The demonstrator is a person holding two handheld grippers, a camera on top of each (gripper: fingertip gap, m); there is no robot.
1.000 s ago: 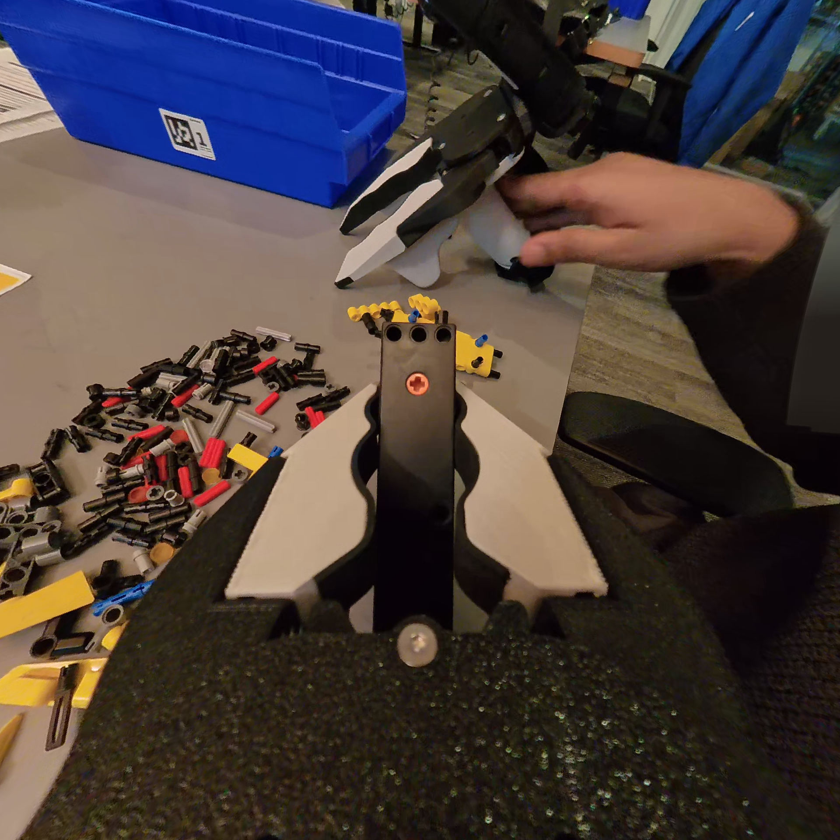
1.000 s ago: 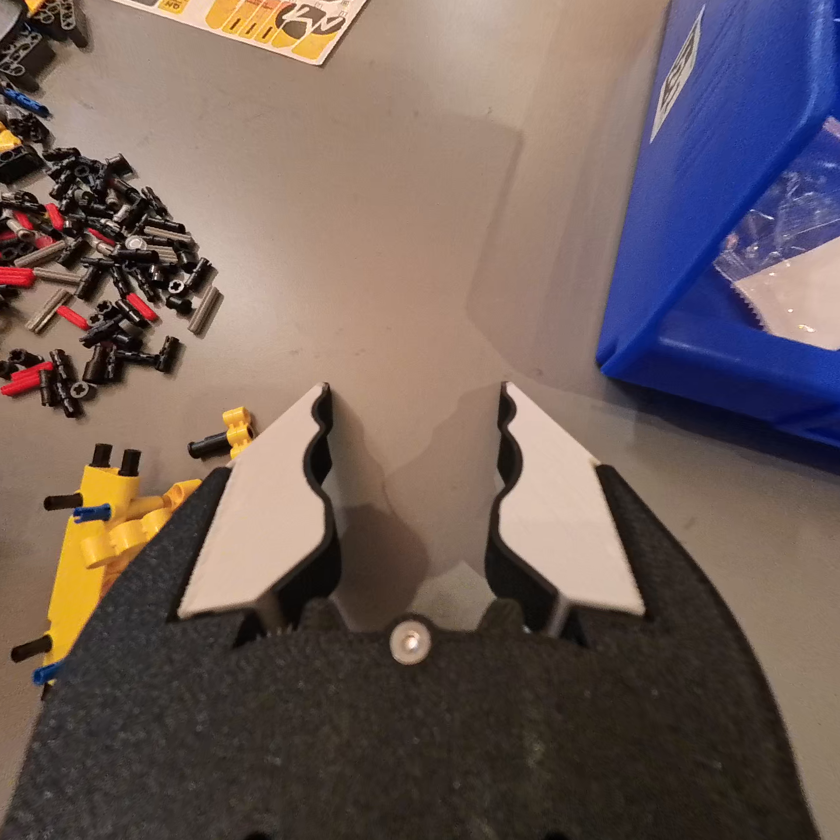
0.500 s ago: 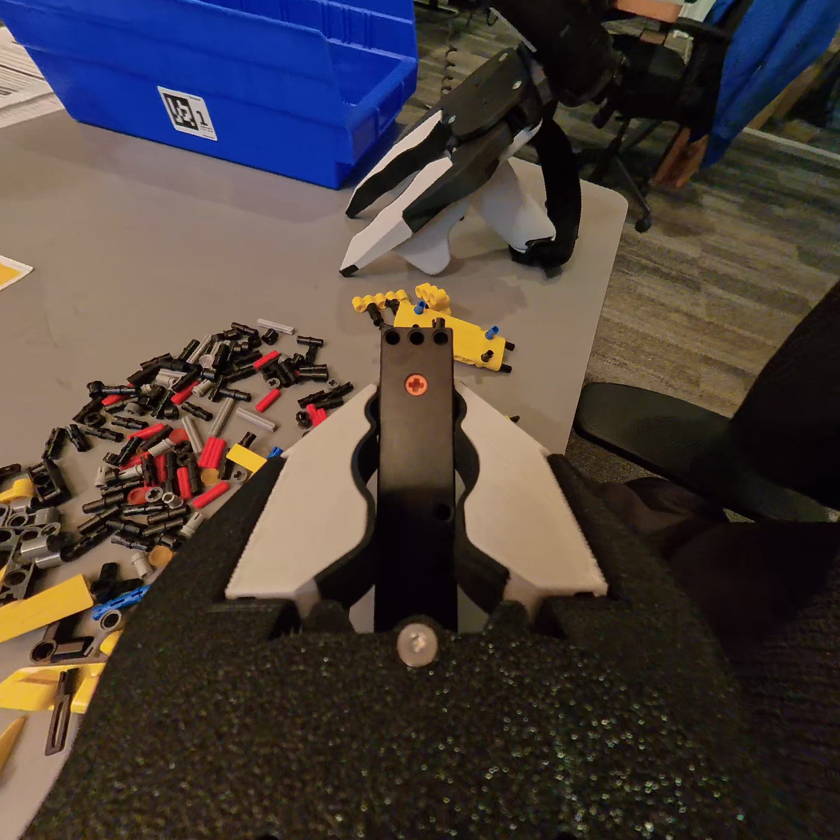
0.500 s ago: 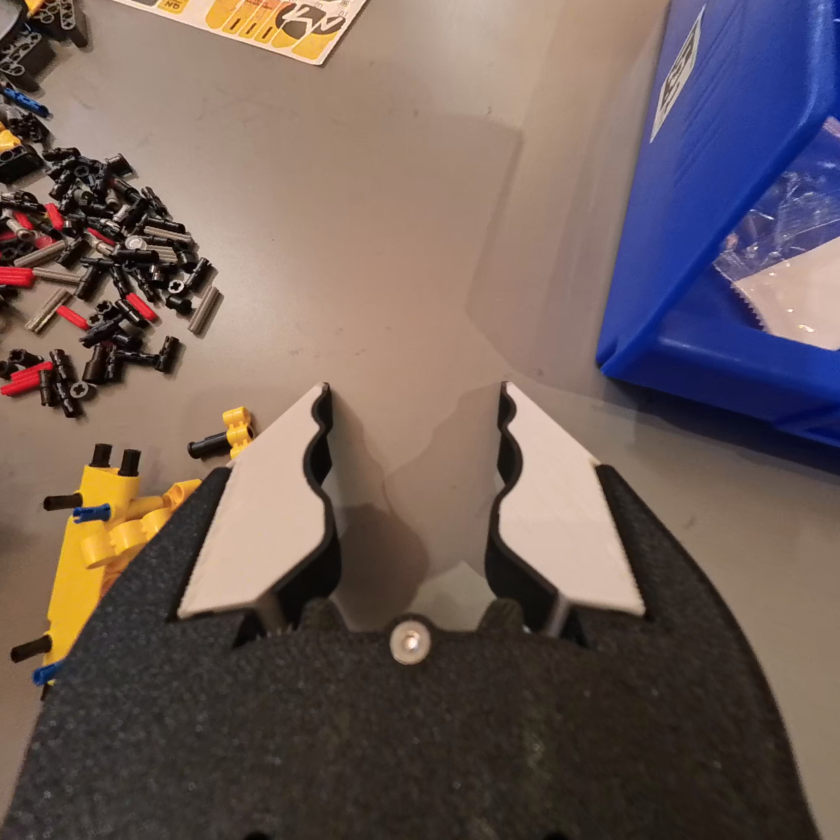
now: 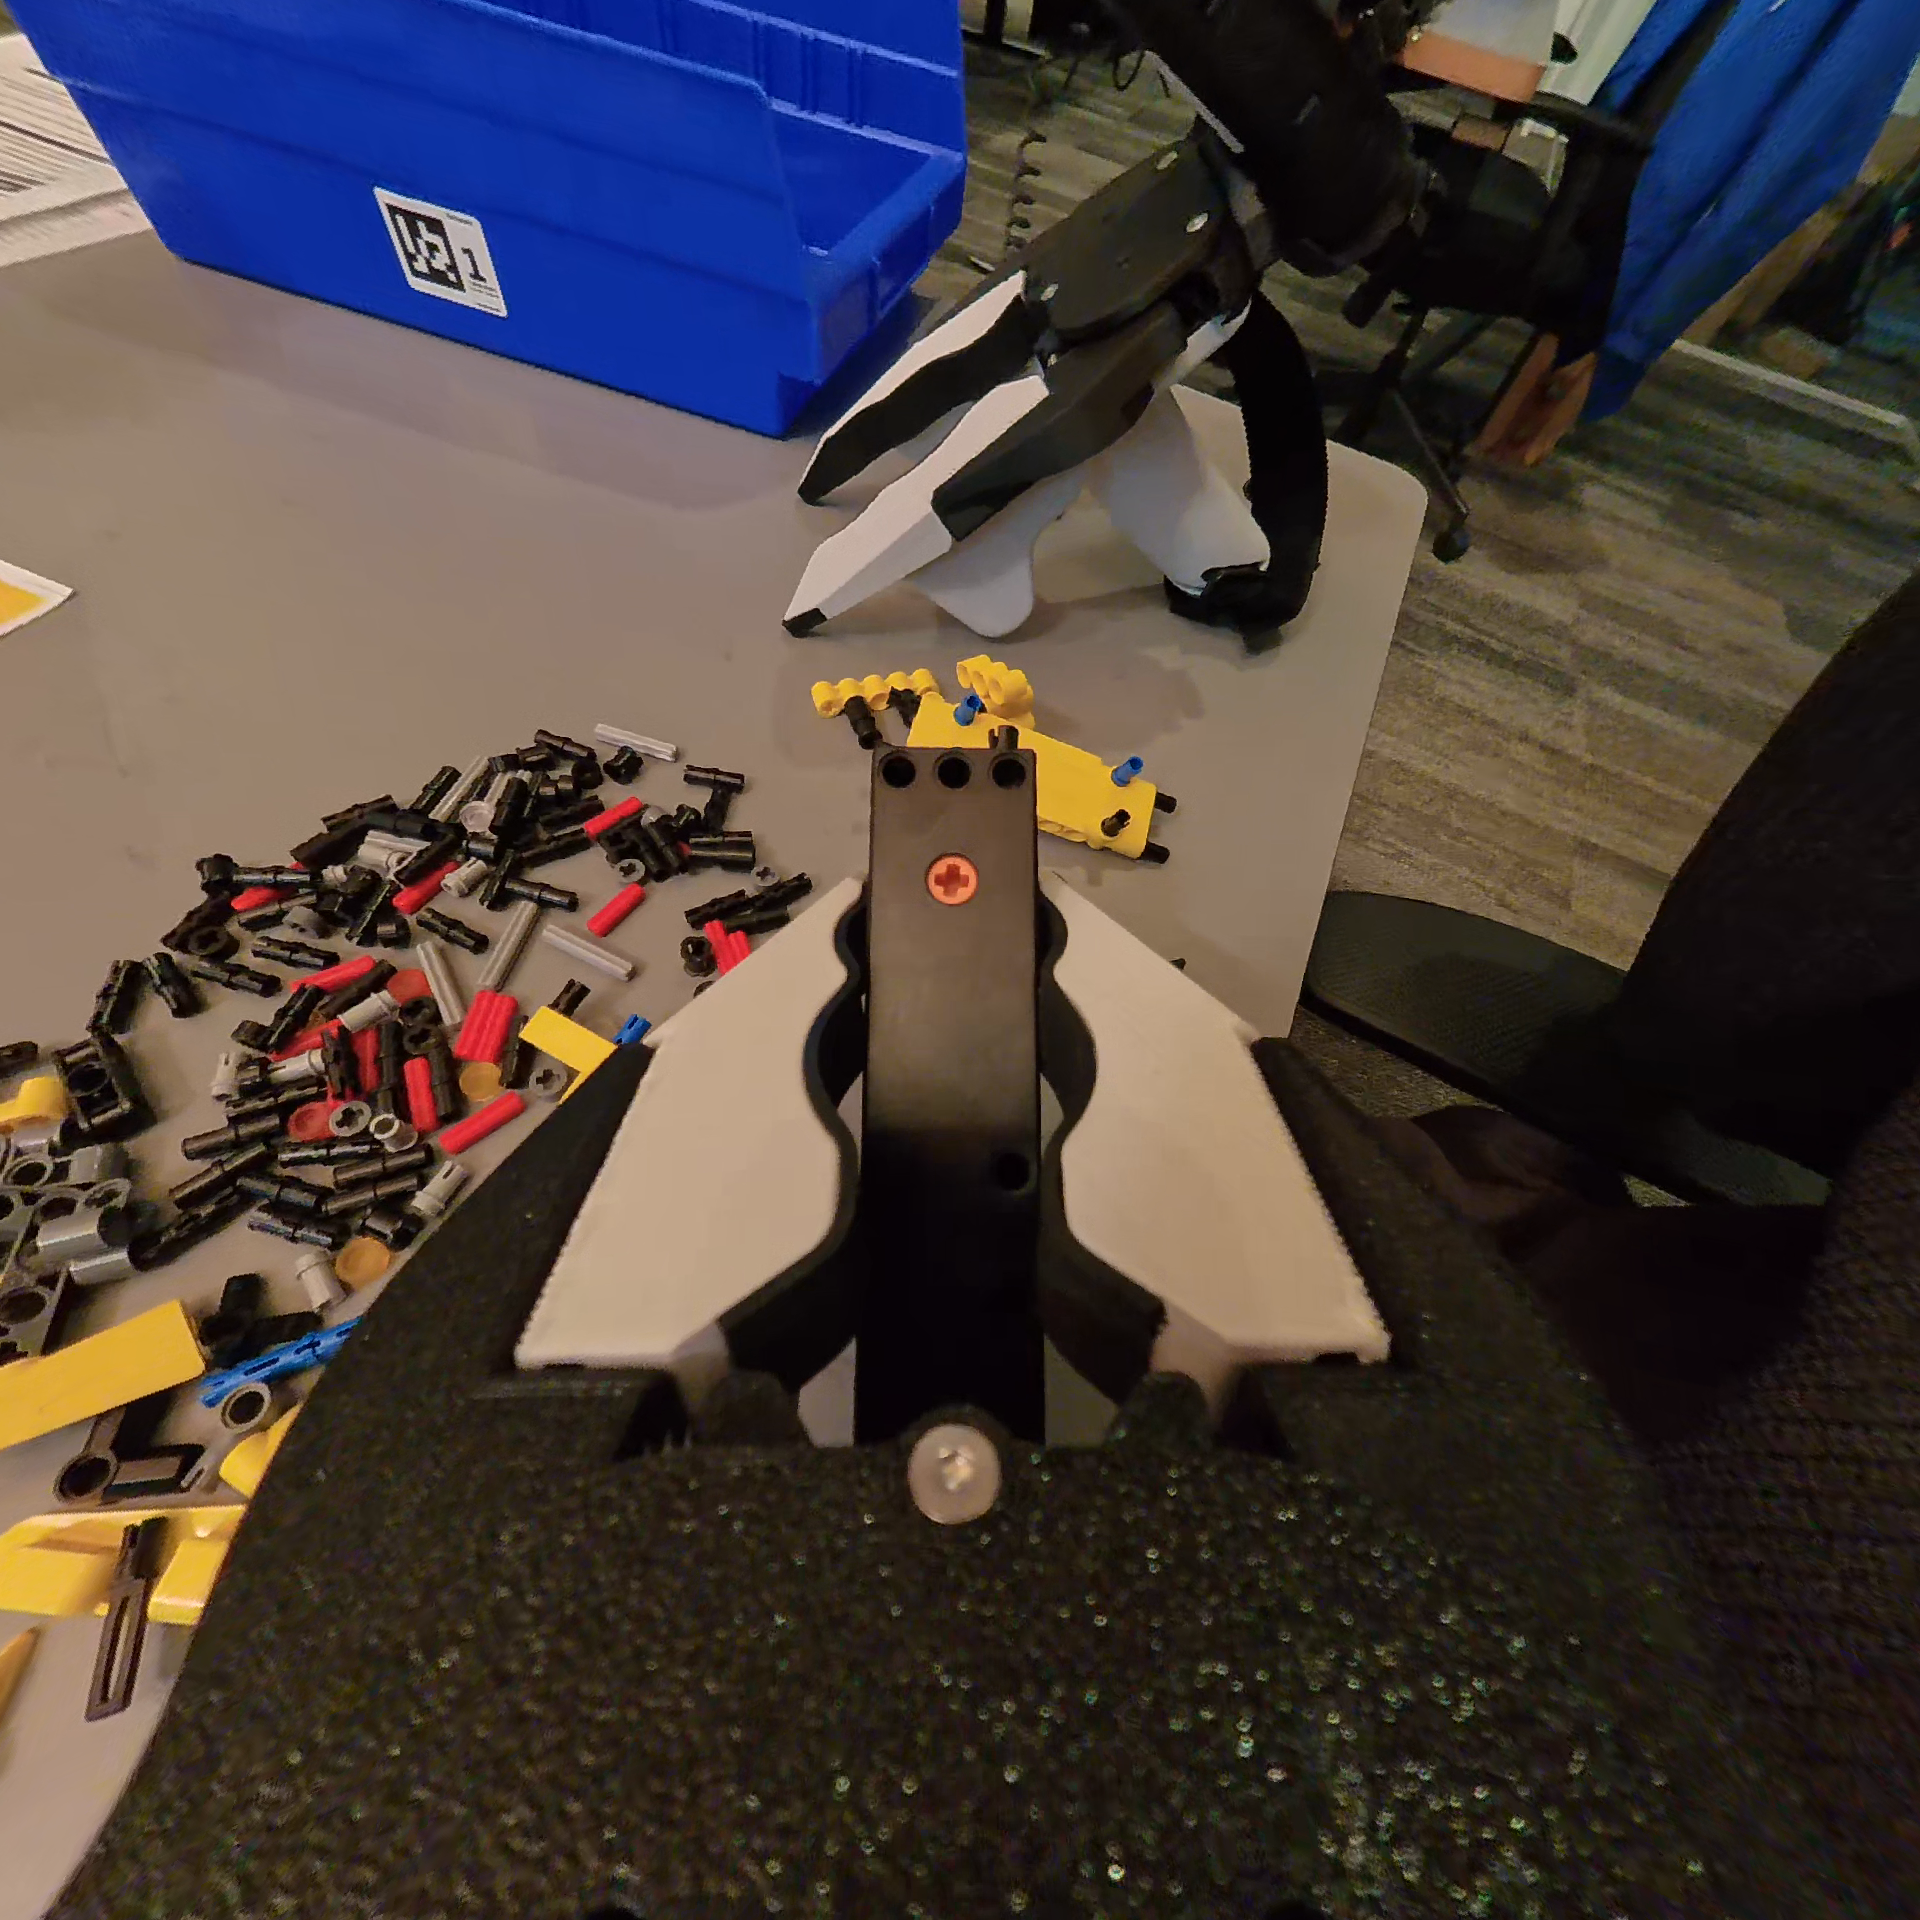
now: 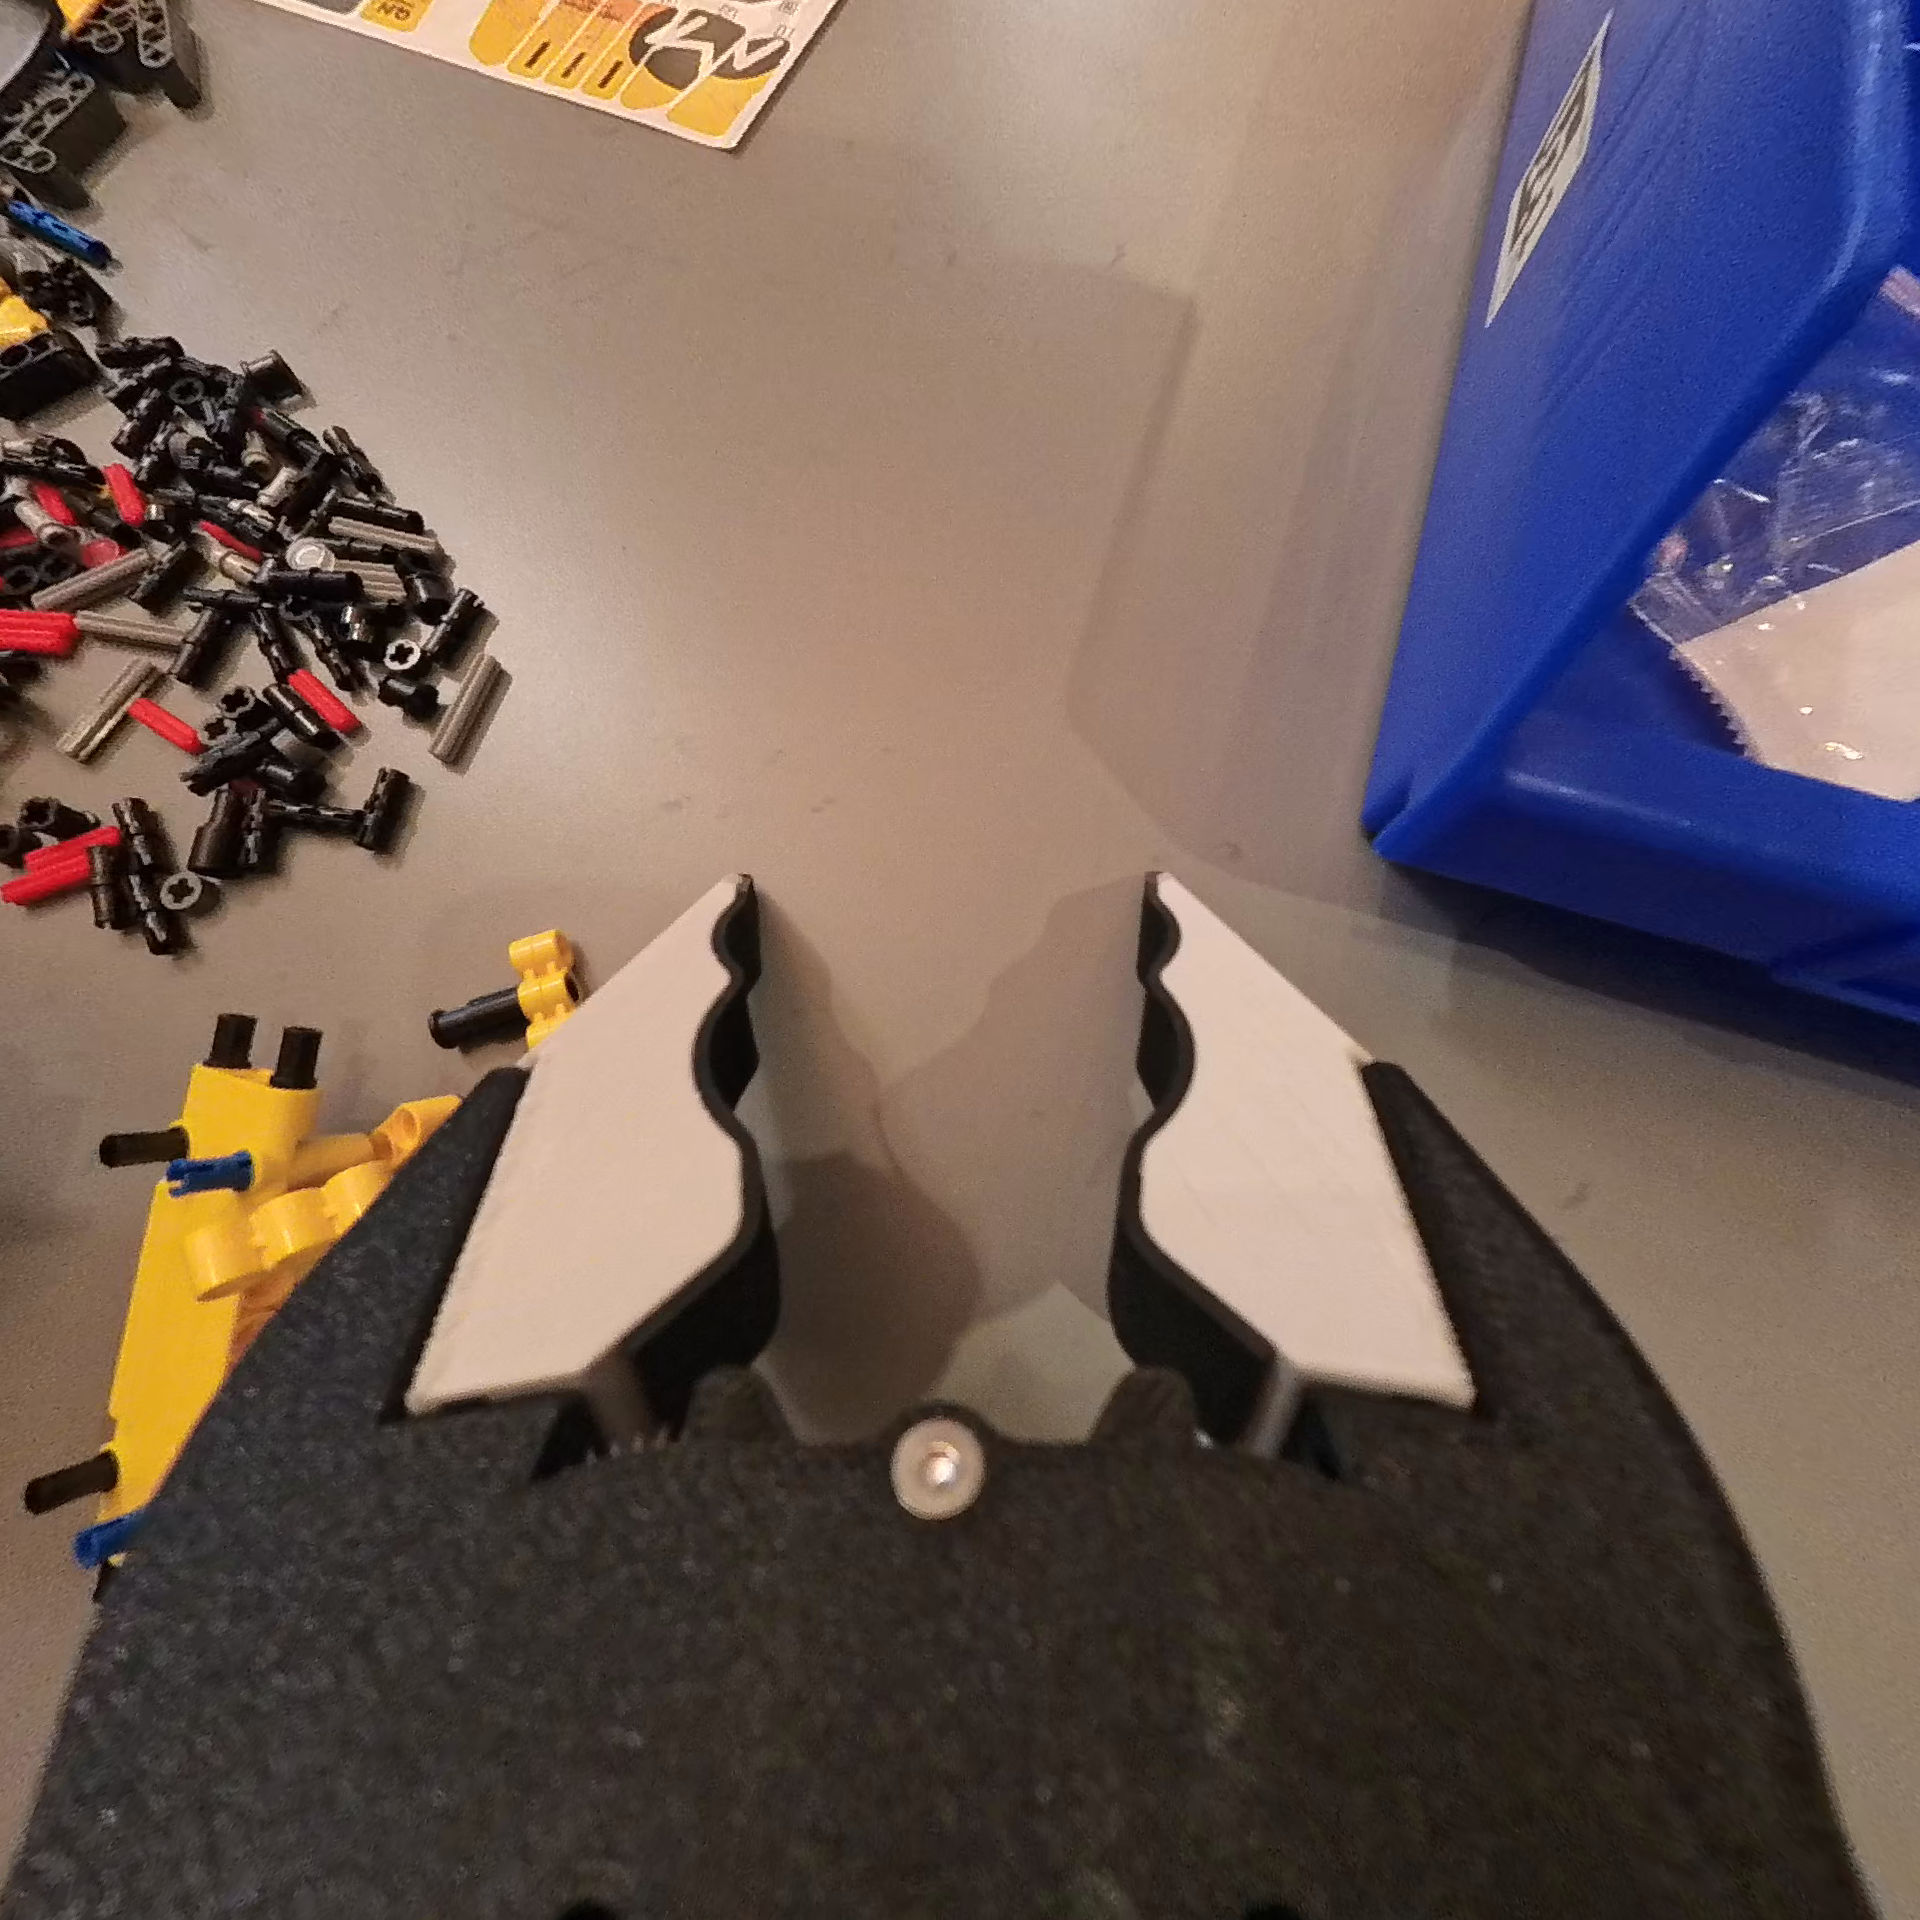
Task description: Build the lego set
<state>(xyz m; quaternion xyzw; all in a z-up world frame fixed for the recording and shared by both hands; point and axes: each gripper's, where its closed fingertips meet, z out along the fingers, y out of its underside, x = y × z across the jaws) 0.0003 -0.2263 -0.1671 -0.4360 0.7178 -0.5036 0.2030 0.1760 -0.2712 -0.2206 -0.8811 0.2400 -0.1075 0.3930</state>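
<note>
Left tool clamped on a flat black beam, three holes at its far end, an orange cross-head pin below them; beam runs lengthwise between the fingers and juts past the tips, above the grey counter. Loose black, red and grey pins lie left of it, a yellow assembly just beyond. Right tool rests farther off on the counter, spread wide and empty, near a blue bin.
</note>
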